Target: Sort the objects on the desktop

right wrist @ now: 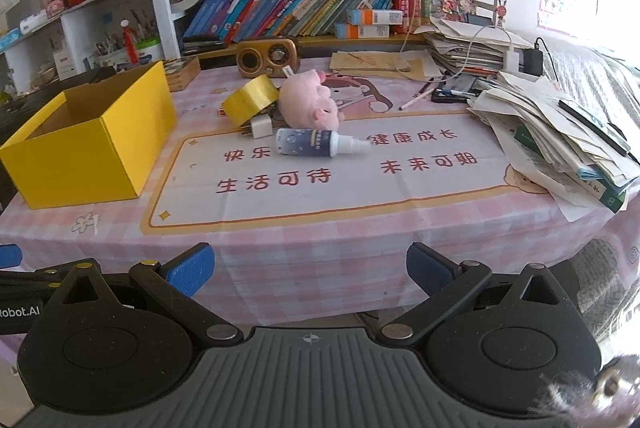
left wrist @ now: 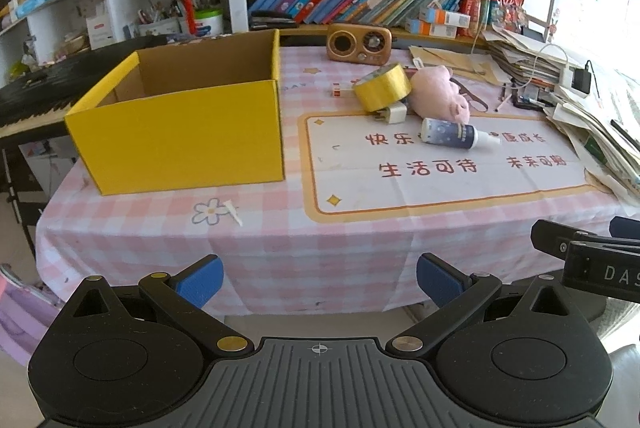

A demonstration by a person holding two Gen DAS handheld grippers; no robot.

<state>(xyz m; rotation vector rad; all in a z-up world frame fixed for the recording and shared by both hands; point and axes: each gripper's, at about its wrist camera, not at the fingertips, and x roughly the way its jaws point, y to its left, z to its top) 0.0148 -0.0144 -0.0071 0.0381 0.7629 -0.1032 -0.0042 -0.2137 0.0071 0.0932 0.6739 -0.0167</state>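
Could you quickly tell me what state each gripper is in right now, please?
Left gripper: open, holding nothing, short of the table.
Right gripper: open, holding nothing.
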